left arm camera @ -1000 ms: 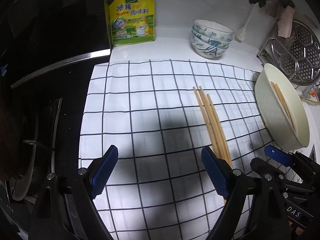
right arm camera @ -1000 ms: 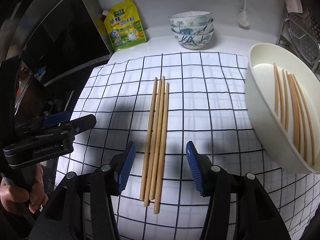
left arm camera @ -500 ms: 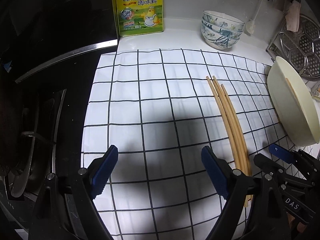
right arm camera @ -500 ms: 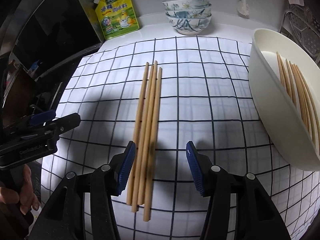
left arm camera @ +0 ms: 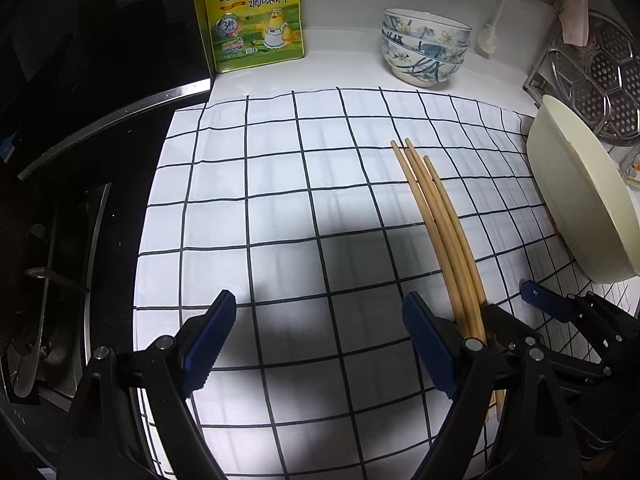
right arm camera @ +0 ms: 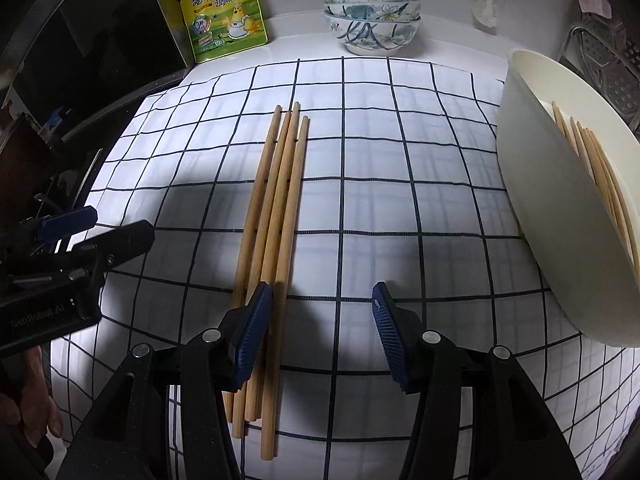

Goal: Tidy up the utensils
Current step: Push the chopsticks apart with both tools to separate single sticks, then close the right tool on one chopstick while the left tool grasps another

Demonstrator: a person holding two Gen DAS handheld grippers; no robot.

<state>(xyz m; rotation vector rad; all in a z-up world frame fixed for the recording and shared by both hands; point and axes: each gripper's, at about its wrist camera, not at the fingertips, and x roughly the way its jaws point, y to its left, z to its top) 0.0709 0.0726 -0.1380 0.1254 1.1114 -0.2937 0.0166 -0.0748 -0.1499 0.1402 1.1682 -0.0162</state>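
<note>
Several wooden chopsticks (right arm camera: 276, 208) lie side by side on the checked cloth (right arm camera: 400, 200); they also show in the left wrist view (left arm camera: 440, 224). My right gripper (right arm camera: 316, 332) is open just above their near ends, its left finger over them. A cream oval dish (right arm camera: 532, 216) at the right holds several more chopsticks (right arm camera: 600, 168); it shows in the left wrist view too (left arm camera: 580, 200). My left gripper (left arm camera: 320, 340) is open and empty over the cloth, left of the chopsticks. It appears in the right wrist view (right arm camera: 68, 248) at the left.
A yellow seasoning pouch (left arm camera: 252, 16) and a stack of patterned bowls (left arm camera: 424, 48) stand at the back. A metal steamer rack (left arm camera: 600, 80) is at the far right. A black stove (left arm camera: 60, 220) borders the cloth's left edge.
Both grippers have moved forward and lower over the cloth. The right gripper's left finger now sits over the chopsticks' near ends. Both stay open.
</note>
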